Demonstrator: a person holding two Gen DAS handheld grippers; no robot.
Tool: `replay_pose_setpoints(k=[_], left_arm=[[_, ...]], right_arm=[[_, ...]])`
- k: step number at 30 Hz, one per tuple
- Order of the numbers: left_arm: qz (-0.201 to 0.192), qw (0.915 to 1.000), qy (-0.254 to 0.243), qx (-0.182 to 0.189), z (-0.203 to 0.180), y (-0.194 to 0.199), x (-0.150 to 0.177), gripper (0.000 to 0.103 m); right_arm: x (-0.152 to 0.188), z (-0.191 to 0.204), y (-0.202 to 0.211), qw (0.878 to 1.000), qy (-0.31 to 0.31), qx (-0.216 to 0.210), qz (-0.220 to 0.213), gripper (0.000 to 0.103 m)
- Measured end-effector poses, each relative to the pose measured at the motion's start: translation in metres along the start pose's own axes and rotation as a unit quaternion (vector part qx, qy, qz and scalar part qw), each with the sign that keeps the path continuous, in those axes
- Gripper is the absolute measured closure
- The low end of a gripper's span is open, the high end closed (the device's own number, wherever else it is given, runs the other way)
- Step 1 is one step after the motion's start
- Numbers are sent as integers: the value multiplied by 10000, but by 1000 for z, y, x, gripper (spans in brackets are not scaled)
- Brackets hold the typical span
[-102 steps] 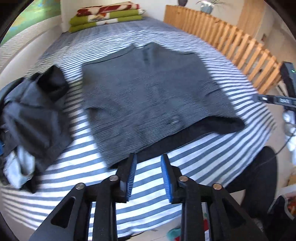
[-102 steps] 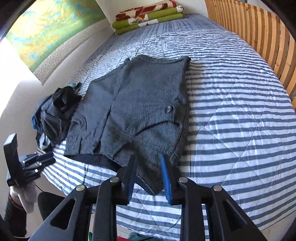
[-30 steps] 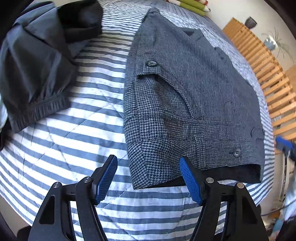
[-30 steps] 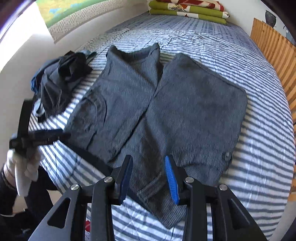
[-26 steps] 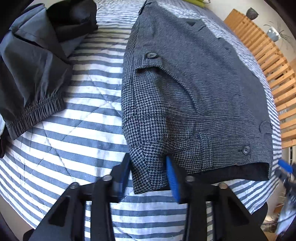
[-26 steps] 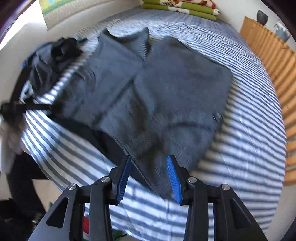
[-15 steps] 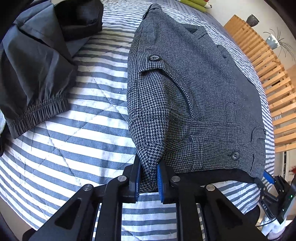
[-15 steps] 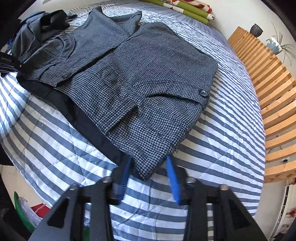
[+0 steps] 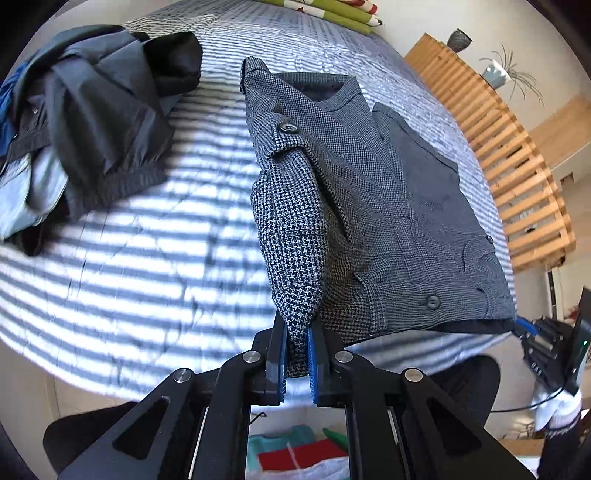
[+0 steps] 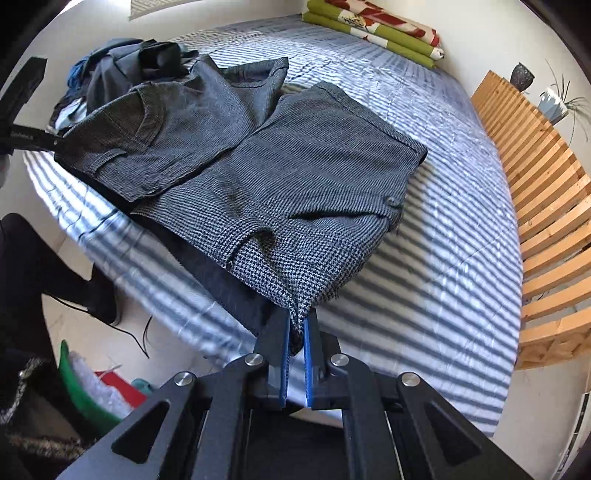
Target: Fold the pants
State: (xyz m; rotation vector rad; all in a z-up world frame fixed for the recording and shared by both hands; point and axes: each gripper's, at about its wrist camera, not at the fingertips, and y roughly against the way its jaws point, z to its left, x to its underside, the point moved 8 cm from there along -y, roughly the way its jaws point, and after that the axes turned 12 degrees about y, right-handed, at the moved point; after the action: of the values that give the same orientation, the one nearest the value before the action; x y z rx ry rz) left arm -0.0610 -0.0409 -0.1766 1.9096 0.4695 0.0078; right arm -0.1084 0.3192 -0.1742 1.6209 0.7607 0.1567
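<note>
Pinching both waistband corners of the houndstooth pants (image 9: 369, 192) above the striped bed (image 9: 147, 229).

Left gripper (image 9: 297, 354) was pressed together on a fold of waistband cloth at the near left corner, raising it off the bed; right gripper (image 10: 294, 350) was clamped on the opposite near corner, cloth bunched between the blue pads (image 10: 283, 354). The rest of the pants lay flat on the blue-and-white cover, legs pointing toward the far end, dark lining showing at the near edge. A pile of dark clothes (image 9: 85, 122) sat just left of the pants. Wooden slat rail (image 10: 546, 221) ran along the right side; folded green blankets (image 10: 376, 29) lay at the far end.
</note>
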Motion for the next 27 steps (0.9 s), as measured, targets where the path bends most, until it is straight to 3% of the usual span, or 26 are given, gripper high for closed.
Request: replay_pose_setpoints(k=[1,3,5,9,14,17,20,23,27], left_arm=[[118,9999,6,-41,2,-10,6,90],[315,9985,-270,-364,10,-25,18,75],[275,9965,-355,-698,28,-23,30,75],[-162,9956,-577,-722,21,6,6,75],[-761,9912,-713,-818,4,22,-78,75],[-1010,9882,-650,-954,7,9,-136,75],[-1069,9891,-426,-921,15,-9,-179,75],[-855,9924,-391,-793,20,-41,-207,75],[-778,9913,-538,-913,30,-77,-236,67]], right_arm=[[7,4,-8,9999,10,-75,129,96],[13,10,-20,9987,115,-298,399,94],[10,6,-18,9978,46,-457,469,91],[-44,-7,35,9964,-20,-785,-320,90],[-156,-23,65,9893,-112,-884,-1154,78],[-223,-40,41,9877,-163,-763,-1358,77],[-274,-51,3,9863,-308,-909,-1343,74],[-313,-57,-49,9898,-205,-788,-1173,61],[-344,-50,-112,9906,-212,-1018,-886,60]])
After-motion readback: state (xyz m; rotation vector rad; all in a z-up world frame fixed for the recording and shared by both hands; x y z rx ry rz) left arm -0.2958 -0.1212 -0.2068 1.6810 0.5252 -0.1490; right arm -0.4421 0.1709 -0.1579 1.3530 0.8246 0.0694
